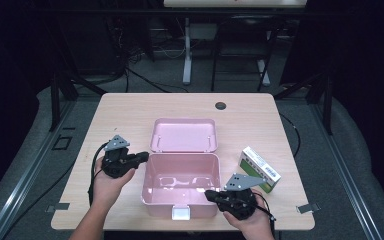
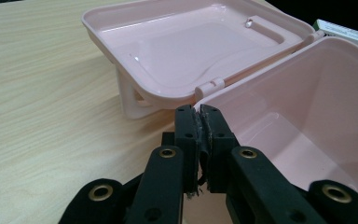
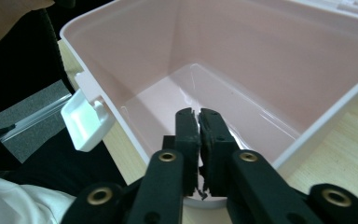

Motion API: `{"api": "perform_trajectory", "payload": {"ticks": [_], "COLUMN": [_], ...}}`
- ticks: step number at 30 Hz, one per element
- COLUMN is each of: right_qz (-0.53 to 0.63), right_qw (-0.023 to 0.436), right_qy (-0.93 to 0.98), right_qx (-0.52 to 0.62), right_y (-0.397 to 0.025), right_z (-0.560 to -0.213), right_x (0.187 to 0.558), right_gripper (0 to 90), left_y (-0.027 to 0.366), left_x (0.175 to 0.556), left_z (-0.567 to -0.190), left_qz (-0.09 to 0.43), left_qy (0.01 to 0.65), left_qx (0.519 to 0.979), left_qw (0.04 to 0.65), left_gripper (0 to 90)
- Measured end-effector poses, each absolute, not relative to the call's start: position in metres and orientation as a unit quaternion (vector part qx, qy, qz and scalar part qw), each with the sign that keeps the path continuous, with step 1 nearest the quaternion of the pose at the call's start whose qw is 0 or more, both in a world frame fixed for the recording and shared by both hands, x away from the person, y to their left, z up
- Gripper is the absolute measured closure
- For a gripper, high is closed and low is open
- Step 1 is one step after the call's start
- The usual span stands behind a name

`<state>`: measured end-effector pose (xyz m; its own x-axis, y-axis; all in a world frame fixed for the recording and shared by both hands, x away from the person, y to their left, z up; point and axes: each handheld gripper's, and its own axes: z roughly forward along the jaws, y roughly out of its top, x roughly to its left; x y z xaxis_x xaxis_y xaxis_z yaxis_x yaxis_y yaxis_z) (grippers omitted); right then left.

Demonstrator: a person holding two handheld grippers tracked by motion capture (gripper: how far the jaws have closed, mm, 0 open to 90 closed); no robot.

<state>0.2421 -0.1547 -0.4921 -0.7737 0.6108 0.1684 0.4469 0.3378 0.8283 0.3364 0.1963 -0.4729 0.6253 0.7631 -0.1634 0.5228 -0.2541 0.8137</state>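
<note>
The counter (image 1: 130,107) held a pink box (image 1: 180,186) with its lid (image 1: 184,135) flopped open behind it, ready for filling. A small carton (image 1: 260,169) waited beside the box. Left tongs (image 1: 141,158) and right tongs (image 1: 211,195), both pressed together and empty, sat at its corners.
</note>
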Motion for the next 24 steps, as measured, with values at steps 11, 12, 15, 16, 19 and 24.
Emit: {"api": "perform_trajectory", "payload": {"ticks": [11, 12, 15, 16, 19, 24], "right_qz": [0.483, 0.483, 0.483, 0.480, 0.469, 0.438], "right_qw": [0.121, 0.126, 0.137, 0.139, 0.140, 0.146], "right_qy": [0.800, 0.799, 0.797, 0.798, 0.804, 0.818], "right_qx": [0.335, 0.334, 0.335, 0.336, 0.338, 0.343], "right_y": [-0.165, -0.166, -0.170, -0.172, -0.176, -0.181], "right_z": [-0.457, -0.454, -0.444, -0.441, -0.433, -0.426], "right_x": [0.255, 0.256, 0.262, 0.263, 0.269, 0.280], "right_gripper": [55.0, 54.3, 50.9, 50.8, 50.8, 50.9], "left_y": [0.209, 0.211, 0.216, 0.217, 0.223, 0.228], "left_x": [0.327, 0.326, 0.324, 0.323, 0.321, 0.318], "left_z": [-0.465, -0.464, -0.461, -0.460, -0.455, -0.449], "left_qz": [0.120, 0.122, 0.128, 0.129, 0.124, 0.127], "left_qy": [0.410, 0.411, 0.413, 0.416, 0.419, 0.412], "left_qx": [0.784, 0.782, 0.779, 0.777, 0.770, 0.777], "left_qw": [0.451, 0.453, 0.454, 0.455, 0.465, 0.458], "left_gripper": [66.1, 64.2, 57.8, 56.7, 56.6, 58.5]}}
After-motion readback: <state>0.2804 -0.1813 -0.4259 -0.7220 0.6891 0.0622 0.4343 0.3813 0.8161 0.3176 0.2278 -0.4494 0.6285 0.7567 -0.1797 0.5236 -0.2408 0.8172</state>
